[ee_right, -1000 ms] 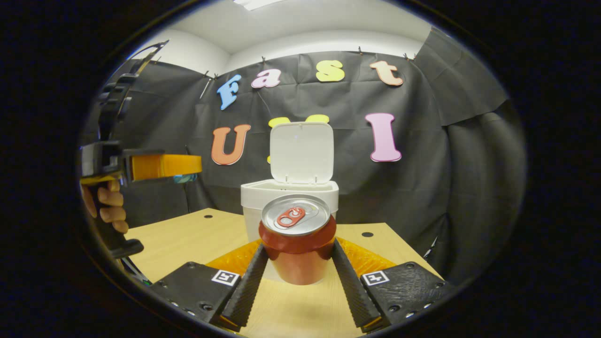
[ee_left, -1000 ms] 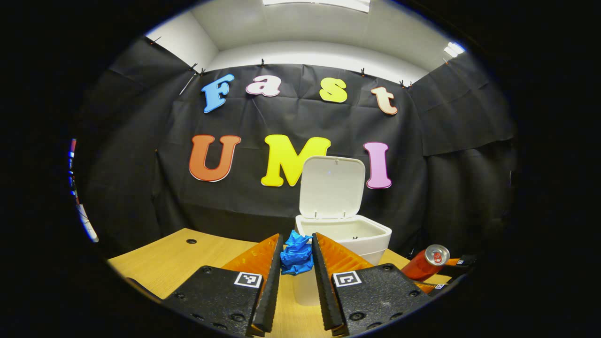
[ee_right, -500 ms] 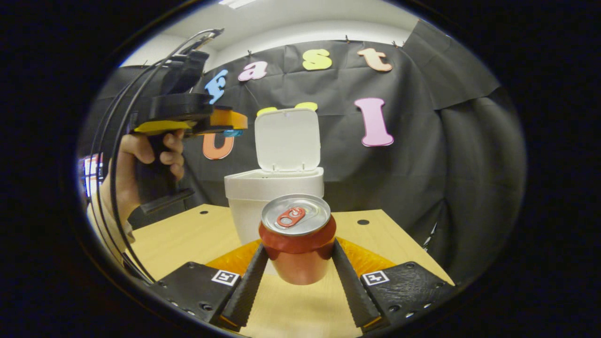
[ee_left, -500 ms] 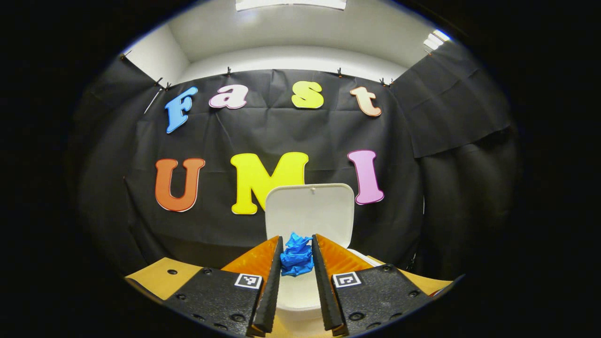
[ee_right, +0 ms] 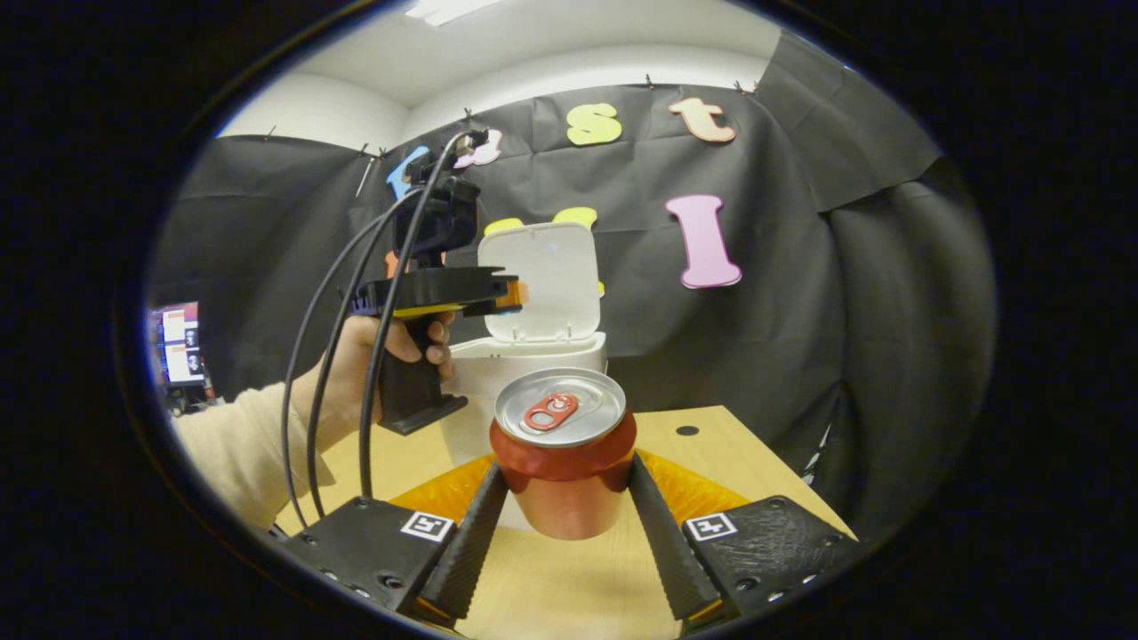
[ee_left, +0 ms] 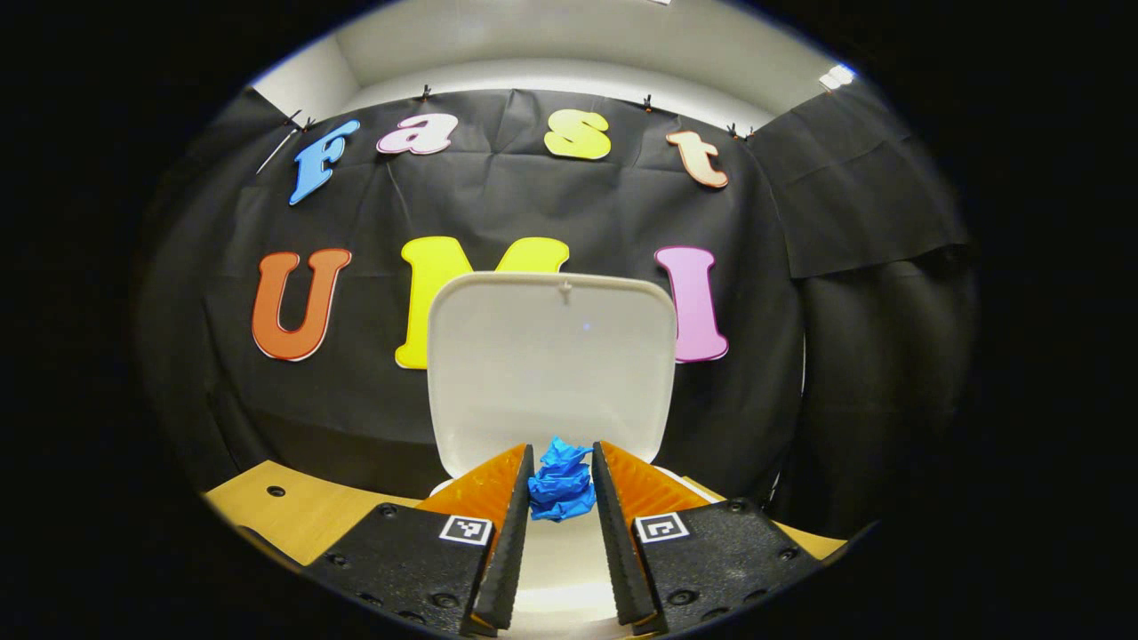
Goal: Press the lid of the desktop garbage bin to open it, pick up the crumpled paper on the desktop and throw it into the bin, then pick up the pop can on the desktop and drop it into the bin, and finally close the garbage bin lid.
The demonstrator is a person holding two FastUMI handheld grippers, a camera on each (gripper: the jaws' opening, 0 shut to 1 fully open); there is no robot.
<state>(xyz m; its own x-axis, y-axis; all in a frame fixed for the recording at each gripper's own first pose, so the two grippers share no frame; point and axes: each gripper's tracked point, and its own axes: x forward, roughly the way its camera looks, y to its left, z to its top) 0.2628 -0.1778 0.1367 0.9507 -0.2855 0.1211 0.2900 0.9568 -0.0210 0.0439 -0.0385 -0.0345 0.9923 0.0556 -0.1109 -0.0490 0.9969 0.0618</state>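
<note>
In the left gripper view my left gripper [ee_left: 560, 489] is shut on a crumpled blue paper [ee_left: 560, 484], held just in front of the upright white lid [ee_left: 551, 364] of the open bin. In the right gripper view my right gripper [ee_right: 562, 484] is shut on a red pop can [ee_right: 562, 458] with a silver top, lifted above the wooden desk [ee_right: 711, 462]. Behind the can stands the white bin [ee_right: 533, 356] with its lid [ee_right: 547, 280] raised. The left gripper [ee_right: 511, 298], held by a hand [ee_right: 391, 342], hovers over the bin's opening.
The wooden desk [ee_left: 293, 511] has small round holes [ee_right: 686, 430]. Cables [ee_right: 356, 338] trail down from the left gripper toward a cream sleeve [ee_right: 240, 444]. A screen [ee_right: 182, 342] glows at the far left.
My left gripper has carried the blue paper forward, from left of the bin to right over it; the lid now looms larger. The right gripper keeps holding the can in place.
</note>
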